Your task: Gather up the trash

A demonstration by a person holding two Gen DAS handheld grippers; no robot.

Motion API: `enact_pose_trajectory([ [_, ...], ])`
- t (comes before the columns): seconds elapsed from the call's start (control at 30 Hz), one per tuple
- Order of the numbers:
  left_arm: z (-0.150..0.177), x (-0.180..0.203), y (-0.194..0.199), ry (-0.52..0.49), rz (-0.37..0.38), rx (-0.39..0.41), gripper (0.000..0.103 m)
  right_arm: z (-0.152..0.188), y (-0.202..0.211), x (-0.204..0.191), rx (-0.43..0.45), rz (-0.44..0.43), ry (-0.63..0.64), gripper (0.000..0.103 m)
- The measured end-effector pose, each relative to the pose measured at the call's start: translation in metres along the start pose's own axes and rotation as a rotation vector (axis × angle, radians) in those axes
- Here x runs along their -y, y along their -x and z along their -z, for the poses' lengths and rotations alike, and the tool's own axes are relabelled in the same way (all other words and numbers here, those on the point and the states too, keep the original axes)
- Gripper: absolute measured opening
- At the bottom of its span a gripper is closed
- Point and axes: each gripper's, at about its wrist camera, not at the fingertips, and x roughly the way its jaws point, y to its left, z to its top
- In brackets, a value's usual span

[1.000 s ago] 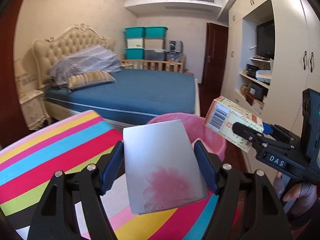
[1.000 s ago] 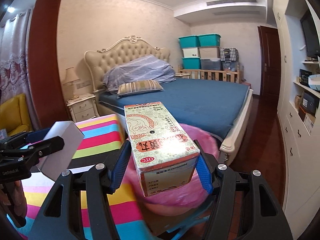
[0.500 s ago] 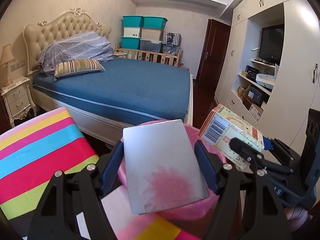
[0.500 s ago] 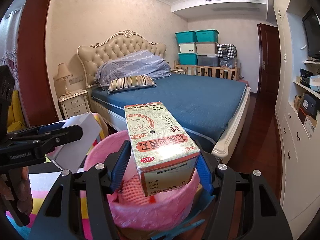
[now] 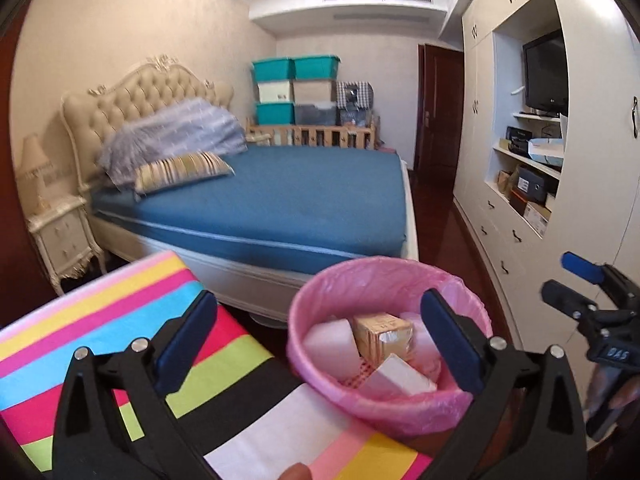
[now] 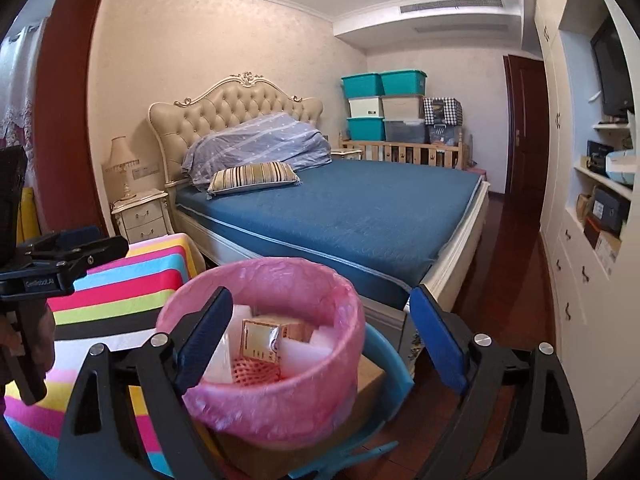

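Beyond both sets of jaws, bed [image 6: 352, 216] fills the far room; striped cloth [image 5: 120, 320] spreads under and left of the left gripper [image 5: 316, 344]

Pink-lined bin [image 5: 384, 276] sits straight ahead of both grippers, its near rim between the right gripper [image 6: 320, 344] fingers, its left half between the left ones

Left jaws have just been opening, now wide apart, nothing between the pads. Right jaws likewise just opened, wide apart, empty

Trash is in the bin: tan carton [image 5: 382, 338] near centre, white box [image 5: 396, 376] leaning at the near wall, pale foam piece [image 5: 328, 340] to the carton's left. Right view shows the same carton [image 6: 268, 340] above red mesh [image 6: 252, 368]

Step in hand, as I judge it: release over the bin, done or nearly. To do it well, keep jaws wide and draw back clear of the liner so no pad snags the plastic; check nothing perches on the rim

Hard to make out:
- bin base, hidden by right fingers and a cardboard box [image 6: 368, 376] under it
- carton print, too blurred to read
- blue plastic [image 6: 384, 356] beside the bin, cut off; cannot tell what it is
- more trash on the cloth: none visible, much of it lies behind the fingers
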Motion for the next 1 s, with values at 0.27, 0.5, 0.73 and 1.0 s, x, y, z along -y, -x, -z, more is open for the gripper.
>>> enact_pose_trajectory([
  [0.27, 0.003, 0.002, 0.069, 0.040, -0.067, 0.069, 0.099, -0.011, 0.069, -0.032, 0.004, -0.021, 0.066, 0.085],
  [0.5, 0.018, 0.008, 0.096, 0.045, -0.070, 0.006, 0.099, -0.004, 0.087, -0.061, -0.065, -0.024, 0.095, 0.085],
  [0.73, 0.040, 0.028, 0.107, -0.040, -0.040, -0.020, 0.099, 0.004, 0.086, -0.071, -0.090, -0.051, 0.086, 0.085],
  [1.0, 0.043, 0.029, 0.107, -0.039, -0.022, -0.020, 0.099, 0.006, 0.081, -0.069, -0.096, -0.043, 0.070, 0.085],
])
